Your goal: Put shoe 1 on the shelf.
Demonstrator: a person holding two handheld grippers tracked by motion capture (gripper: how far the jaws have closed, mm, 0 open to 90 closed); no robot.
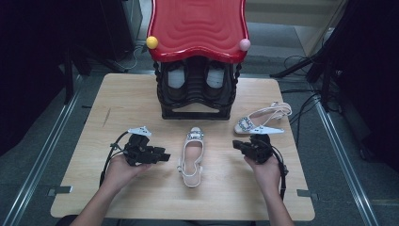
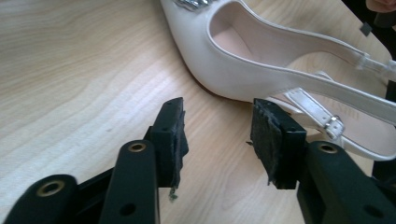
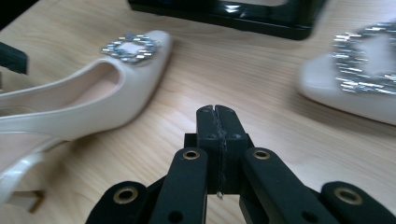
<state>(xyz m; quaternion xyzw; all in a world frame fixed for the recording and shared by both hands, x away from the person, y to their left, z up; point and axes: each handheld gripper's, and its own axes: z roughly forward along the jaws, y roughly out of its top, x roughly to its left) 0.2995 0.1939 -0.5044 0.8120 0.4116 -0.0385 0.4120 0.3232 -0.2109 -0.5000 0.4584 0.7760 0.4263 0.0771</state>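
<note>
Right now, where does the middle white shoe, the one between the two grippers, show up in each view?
High view: shoe at table centre, toe toward the black rack.
Left gripper view: top right, heel strap and strap buckle nearest, just beyond the open jaws.
Right gripper view: left side, toe pointing right.
Shared landmark: the jewelled buckle on its toe.

Two white shoes point(image 1: 193, 157) point(image 1: 263, 117) carry silver sparkling buckles on the pale wood-grain desk point(image 1: 131, 103). Behind stands a black rack point(image 1: 195, 110) with a glossy red rippled top, a yellow ball point(image 1: 152, 42) and a pink ball point(image 1: 244, 44) at its corners.
</note>
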